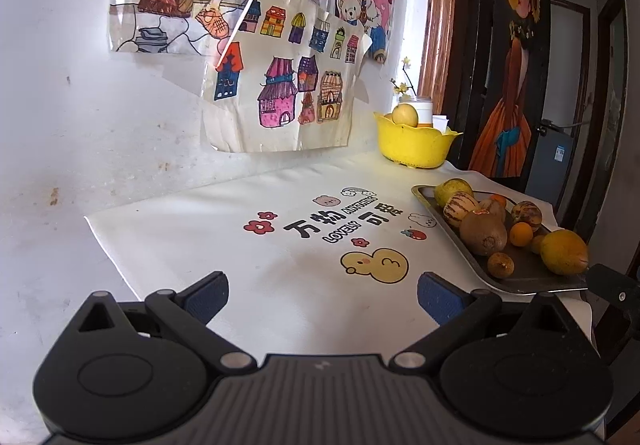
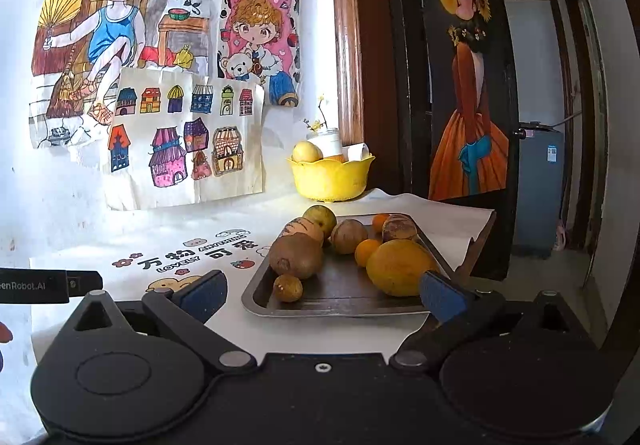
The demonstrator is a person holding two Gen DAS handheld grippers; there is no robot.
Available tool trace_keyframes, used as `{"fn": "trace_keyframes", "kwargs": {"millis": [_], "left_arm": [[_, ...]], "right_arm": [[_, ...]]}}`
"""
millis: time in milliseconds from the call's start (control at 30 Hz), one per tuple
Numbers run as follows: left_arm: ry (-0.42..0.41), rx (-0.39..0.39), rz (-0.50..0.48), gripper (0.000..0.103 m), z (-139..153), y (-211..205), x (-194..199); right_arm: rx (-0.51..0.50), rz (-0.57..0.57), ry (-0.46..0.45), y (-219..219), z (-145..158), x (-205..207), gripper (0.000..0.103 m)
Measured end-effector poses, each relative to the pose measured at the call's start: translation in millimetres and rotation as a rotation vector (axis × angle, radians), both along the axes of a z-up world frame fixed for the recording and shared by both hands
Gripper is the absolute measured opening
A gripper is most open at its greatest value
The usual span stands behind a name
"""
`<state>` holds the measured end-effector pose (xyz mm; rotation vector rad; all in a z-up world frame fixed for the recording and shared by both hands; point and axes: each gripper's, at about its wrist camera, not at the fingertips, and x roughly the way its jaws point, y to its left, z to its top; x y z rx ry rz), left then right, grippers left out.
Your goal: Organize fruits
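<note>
both grippers empty, fingers wide: left (image 1: 322,295), right (image 2: 322,295) | fruits on tray (image 2: 264,277) at counter's right edge, one in yellow bowl (image 2: 332,177) behind | step: we start next pick | next: we close right on mango (image 2: 400,265)

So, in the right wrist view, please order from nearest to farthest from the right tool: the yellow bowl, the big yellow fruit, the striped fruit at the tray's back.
1. Big yellow fruit, at the tray's front right, near the right tool.
2. Striped fruit, at the tray's back right.
3. Yellow bowl, behind the tray, by the wall.
</note>
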<state>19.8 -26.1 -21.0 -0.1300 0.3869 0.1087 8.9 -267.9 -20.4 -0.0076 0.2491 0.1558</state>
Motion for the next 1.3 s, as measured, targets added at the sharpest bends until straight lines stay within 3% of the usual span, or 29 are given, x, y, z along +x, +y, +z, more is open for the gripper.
{"fn": "trace_keyframes", "kwargs": {"millis": [1300], "left_arm": [[-0.025,0.011,-0.013,0.103,-17,10,-14]], "right_arm": [[-0.02,0.021,-0.022,11,-19,-17,0.102]]}}
